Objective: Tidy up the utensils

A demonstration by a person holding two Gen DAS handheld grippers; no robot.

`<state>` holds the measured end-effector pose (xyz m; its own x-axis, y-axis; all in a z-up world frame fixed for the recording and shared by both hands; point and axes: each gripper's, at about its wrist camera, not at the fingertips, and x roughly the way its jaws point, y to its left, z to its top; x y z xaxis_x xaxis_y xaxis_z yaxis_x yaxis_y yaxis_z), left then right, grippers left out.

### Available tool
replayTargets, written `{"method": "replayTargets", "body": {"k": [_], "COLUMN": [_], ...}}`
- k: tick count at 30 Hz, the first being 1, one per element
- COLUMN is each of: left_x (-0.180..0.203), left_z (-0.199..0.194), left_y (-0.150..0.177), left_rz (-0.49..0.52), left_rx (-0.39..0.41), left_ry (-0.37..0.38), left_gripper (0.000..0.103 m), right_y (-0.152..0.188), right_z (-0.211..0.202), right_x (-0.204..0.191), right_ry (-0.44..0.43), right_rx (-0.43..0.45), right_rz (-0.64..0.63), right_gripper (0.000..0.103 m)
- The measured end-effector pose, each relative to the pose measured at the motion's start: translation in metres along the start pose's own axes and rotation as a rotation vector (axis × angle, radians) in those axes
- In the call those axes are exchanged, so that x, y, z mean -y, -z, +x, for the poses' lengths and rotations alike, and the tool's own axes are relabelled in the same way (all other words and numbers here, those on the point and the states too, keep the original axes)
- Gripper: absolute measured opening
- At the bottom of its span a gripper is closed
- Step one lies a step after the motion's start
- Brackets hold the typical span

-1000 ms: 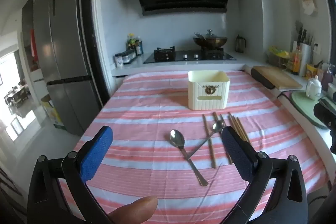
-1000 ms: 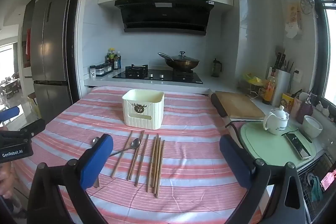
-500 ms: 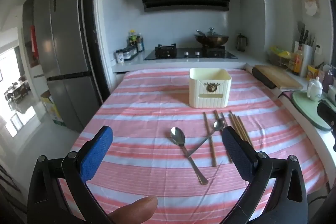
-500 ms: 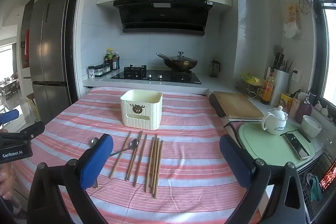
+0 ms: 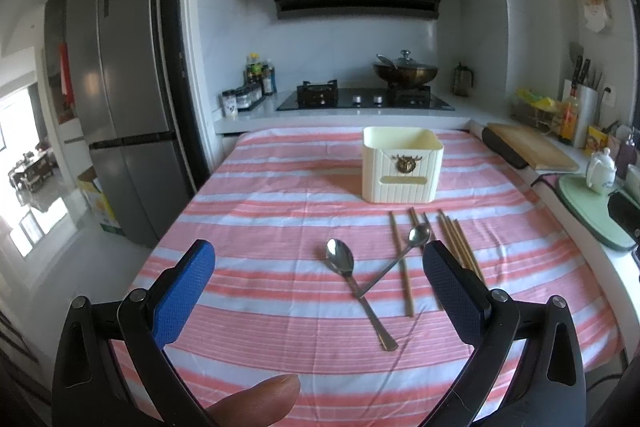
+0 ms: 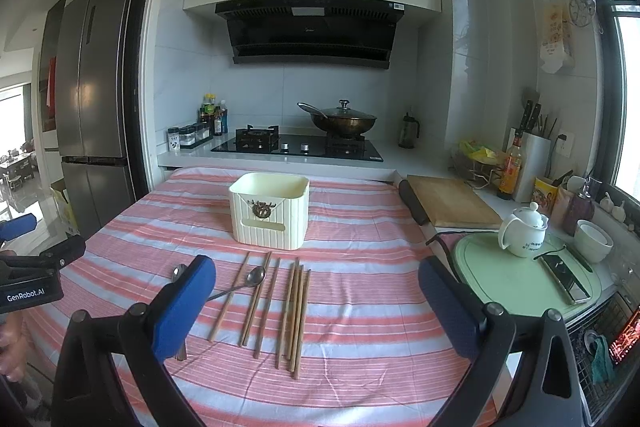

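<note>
A cream utensil holder [image 5: 402, 165] [image 6: 270, 211] stands empty-looking on the striped tablecloth [image 5: 280, 211]. In front of it lie two crossed metal spoons [image 5: 348, 267] [image 6: 250, 279] and several wooden chopsticks [image 5: 400, 263] [image 6: 294, 311]. My left gripper [image 5: 316, 291] is open and empty, held above the table's near side, short of the spoons. My right gripper [image 6: 316, 303] is open and empty, above the chopsticks' near ends. The left gripper's body [image 6: 28, 279] shows at the left edge of the right wrist view.
A wooden cutting board [image 6: 448, 205], a green mat [image 6: 516, 279] with a white teapot [image 6: 522, 231] and a bowl [image 6: 592, 247] sit on the right counter. A stove with a wok [image 6: 344, 123] is behind the table. A fridge [image 5: 120, 99] stands left.
Both grippers have risen and tilted slightly, so the table sits a little lower in both views. Nothing on the table has moved.
</note>
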<state>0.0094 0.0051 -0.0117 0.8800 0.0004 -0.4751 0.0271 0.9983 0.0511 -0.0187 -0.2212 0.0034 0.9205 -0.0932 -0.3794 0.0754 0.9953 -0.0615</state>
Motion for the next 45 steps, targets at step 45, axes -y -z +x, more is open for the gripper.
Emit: {"method": "replayTargets", "body": {"k": [45], "left_x": [-0.013], "left_z": [0.232], "left_y": [0.042], "left_rz": [-0.112], "left_rx": [-0.396], "left_ry": [0.016], "left_gripper": [0.103], "right_y": [0.041], "right_z": [0.077], "right_x": [0.027], "right_ry": [-0.01], "right_rx": [-0.172], "right_rz": [0.051], "right_gripper": [0.103]}}
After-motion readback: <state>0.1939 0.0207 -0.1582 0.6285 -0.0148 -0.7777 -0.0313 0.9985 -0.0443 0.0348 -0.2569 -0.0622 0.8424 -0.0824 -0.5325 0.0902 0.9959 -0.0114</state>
